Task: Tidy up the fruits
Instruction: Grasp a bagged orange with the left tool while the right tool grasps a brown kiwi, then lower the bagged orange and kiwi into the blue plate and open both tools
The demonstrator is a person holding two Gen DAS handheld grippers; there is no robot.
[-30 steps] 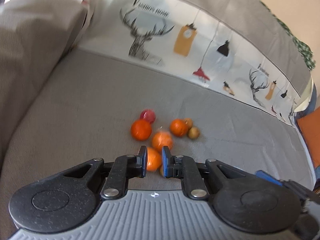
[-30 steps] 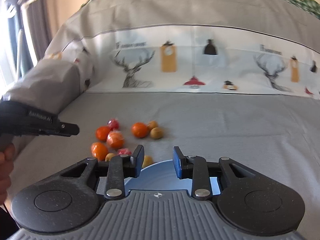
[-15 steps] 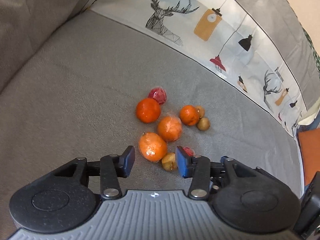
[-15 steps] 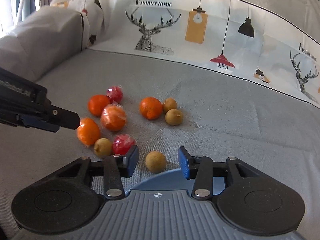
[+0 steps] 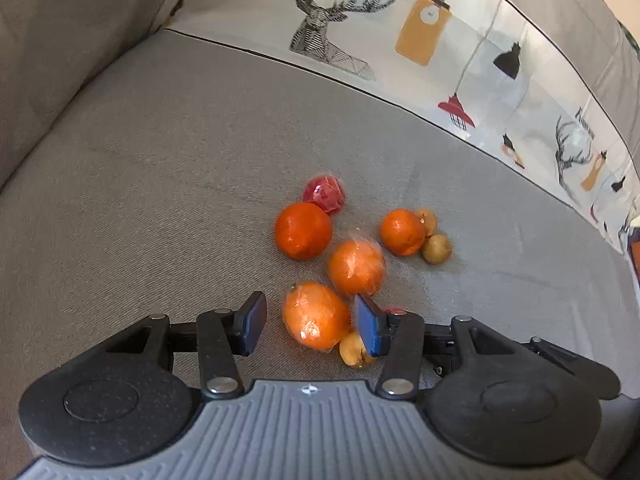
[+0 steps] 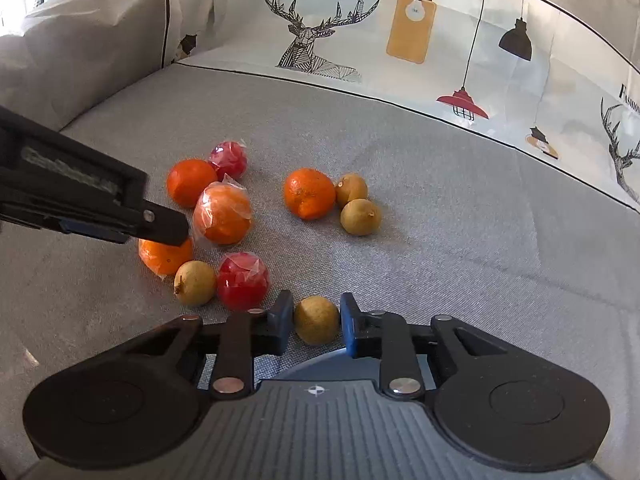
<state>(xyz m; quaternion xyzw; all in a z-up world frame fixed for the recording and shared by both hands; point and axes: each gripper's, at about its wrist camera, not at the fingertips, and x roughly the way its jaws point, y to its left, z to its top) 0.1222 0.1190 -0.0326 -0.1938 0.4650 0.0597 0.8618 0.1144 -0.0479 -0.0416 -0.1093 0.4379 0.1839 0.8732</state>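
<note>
Fruits lie on a grey sofa seat. My left gripper (image 5: 310,328) is open, its jaws on either side of a plastic-wrapped orange (image 5: 316,316); it also shows in the right wrist view (image 6: 164,256). My right gripper (image 6: 312,322) is open around a small brown fruit (image 6: 317,319), with small gaps on both sides. A wrapped orange (image 6: 223,214), a bare orange (image 6: 191,182) and another bare orange (image 6: 309,193) lie beyond. Two wrapped red fruits (image 6: 242,286) (image 6: 229,159) and brown fruits (image 6: 195,283) (image 6: 360,216) lie among them.
A blue-grey plate rim (image 6: 320,366) shows just under my right gripper. A printed backrest (image 6: 360,32) with deer and lamps runs behind the seat. A grey cushion (image 6: 88,48) rises on the left. The left gripper's body (image 6: 80,196) reaches in from the left.
Both grippers moved forward and down toward the fruits. My left jaws opened wider and now flank the wrapped orange. My right jaws now flank the small brown fruit.
</note>
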